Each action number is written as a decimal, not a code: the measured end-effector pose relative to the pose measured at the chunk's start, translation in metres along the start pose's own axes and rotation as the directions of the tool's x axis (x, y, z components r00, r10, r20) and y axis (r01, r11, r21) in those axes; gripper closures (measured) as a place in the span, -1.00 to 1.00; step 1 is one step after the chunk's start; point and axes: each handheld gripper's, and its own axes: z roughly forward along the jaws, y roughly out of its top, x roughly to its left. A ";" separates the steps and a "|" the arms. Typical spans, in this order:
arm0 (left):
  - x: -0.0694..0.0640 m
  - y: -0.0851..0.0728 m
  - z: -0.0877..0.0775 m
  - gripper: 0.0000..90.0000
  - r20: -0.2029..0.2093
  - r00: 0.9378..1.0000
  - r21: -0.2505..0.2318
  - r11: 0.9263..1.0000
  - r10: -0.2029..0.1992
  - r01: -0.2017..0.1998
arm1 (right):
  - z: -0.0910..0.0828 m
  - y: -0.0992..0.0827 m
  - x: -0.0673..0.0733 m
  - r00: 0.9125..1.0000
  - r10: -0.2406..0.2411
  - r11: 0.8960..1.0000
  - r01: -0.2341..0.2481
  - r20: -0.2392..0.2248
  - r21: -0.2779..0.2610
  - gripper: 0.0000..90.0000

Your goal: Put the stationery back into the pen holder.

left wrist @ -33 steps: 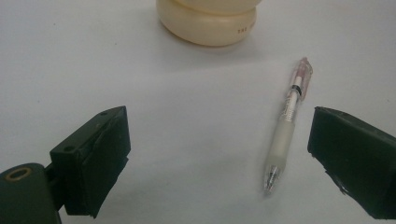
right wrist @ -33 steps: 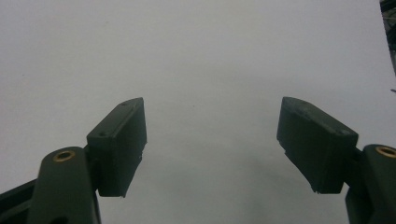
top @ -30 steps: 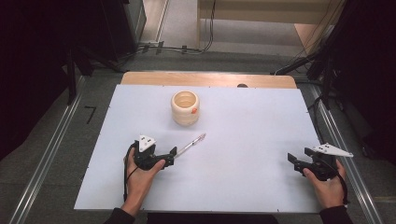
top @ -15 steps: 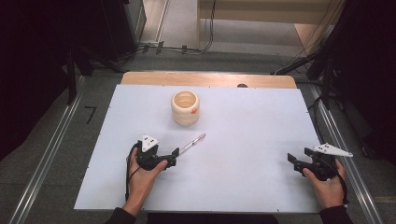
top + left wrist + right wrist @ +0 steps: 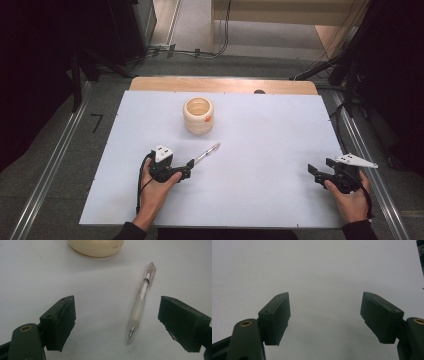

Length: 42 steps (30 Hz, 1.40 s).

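A clear pen (image 5: 207, 152) with a pink cap lies on the white table sheet (image 5: 260, 140), slanting up to the right. My left gripper (image 5: 189, 167) sits at the pen's near tip. In the left gripper view the pen (image 5: 140, 305) lies between the jaws, nearer the right one and touching neither. The left gripper (image 5: 117, 312) is open and its jaws have just been closing. A cream ribbed cup (image 5: 198, 115) with an orange mark stands beyond the pen, its base (image 5: 96, 247) seen in the left gripper view. My right gripper (image 5: 320, 169) rests open at the right, with bare sheet between its jaws (image 5: 325, 310).
The sheet covers a wooden table whose far edge (image 5: 225, 84) shows beyond it. Metal rails (image 5: 55, 160) run along both sides on the floor. Cables and dark equipment (image 5: 165, 50) lie beyond the table.
The left gripper has tilted slightly at the pen's near end. The pen, the cup and the right hand stay where they were.
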 end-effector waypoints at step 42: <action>-0.013 -0.001 0.009 0.57 0.041 0.994 0.093 0.990 0.102 -0.105 | 0.001 0.000 0.000 1.000 -0.005 1.000 0.005 -0.001 0.008 -0.50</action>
